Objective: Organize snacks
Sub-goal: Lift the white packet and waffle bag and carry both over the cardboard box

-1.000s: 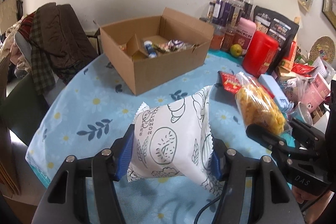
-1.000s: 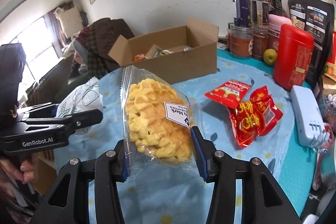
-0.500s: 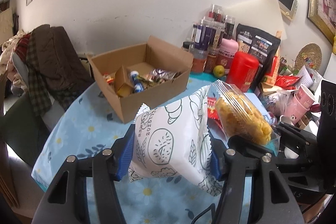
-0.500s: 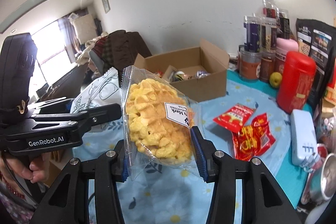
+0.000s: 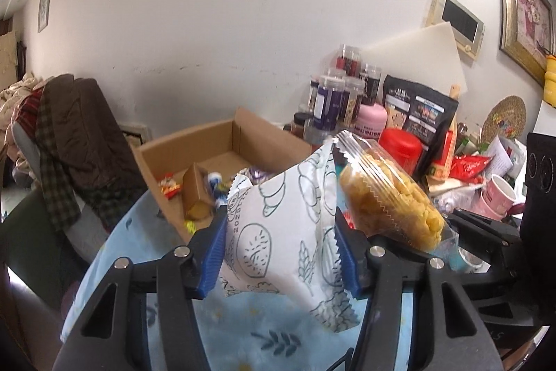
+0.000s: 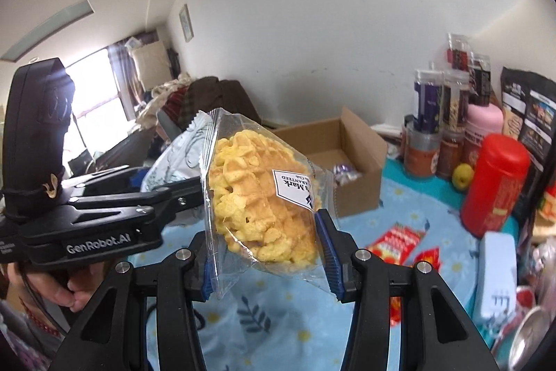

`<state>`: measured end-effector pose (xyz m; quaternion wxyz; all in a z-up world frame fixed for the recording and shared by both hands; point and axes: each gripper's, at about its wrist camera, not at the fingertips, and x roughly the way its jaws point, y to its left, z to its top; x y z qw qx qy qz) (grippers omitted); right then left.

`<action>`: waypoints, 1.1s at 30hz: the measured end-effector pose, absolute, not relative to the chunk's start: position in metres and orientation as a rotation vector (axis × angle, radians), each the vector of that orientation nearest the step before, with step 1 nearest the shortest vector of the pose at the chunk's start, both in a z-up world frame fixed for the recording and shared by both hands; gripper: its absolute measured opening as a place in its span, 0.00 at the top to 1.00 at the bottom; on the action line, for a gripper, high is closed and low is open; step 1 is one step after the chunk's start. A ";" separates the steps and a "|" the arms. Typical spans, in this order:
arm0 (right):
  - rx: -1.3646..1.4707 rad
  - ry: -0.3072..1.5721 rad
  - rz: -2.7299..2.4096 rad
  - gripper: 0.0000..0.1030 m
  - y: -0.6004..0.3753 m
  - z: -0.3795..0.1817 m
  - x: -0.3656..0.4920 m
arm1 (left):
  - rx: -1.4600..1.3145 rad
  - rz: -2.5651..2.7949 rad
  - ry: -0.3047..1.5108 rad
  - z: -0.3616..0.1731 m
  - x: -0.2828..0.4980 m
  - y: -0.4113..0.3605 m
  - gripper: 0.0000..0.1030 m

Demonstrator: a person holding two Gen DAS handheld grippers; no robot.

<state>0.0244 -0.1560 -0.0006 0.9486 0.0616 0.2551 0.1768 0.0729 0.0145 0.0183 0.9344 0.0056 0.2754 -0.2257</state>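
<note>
My left gripper (image 5: 279, 252) is shut on a white snack bag with line drawings (image 5: 285, 232), held above the table. My right gripper (image 6: 266, 252) is shut on a clear bag of yellow waffle crisps (image 6: 260, 197), also held up. The two bags are side by side; the crisps bag shows in the left wrist view (image 5: 389, 197), the white bag in the right wrist view (image 6: 180, 155). An open cardboard box (image 5: 222, 145) with several small snacks inside stands beyond both grippers; it also shows in the right wrist view (image 6: 358, 169).
Red snack packets (image 6: 399, 239) lie on the blue flowered tablecloth (image 6: 285, 329). A red canister (image 6: 497, 183), jars (image 6: 434, 113), a black bag (image 6: 531, 106), a green fruit (image 6: 462, 176) and a white device (image 6: 493, 270) crowd the right side. Clothes hang on a chair (image 5: 69, 134) at left.
Both grippers have risen with their bags and moved closer to the cardboard box. The view now looks down into the box from nearer.
</note>
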 end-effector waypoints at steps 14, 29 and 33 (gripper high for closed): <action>0.154 0.468 0.454 0.54 -0.162 0.012 0.158 | 0.025 -0.470 0.489 0.035 0.200 0.012 0.52; 0.114 0.529 0.481 0.54 -0.145 -0.009 0.281 | 0.071 -0.388 0.535 0.010 0.322 0.019 0.58; 0.091 0.594 0.470 0.54 -0.144 -0.028 0.296 | 0.059 -0.381 0.602 -0.013 0.340 0.019 0.58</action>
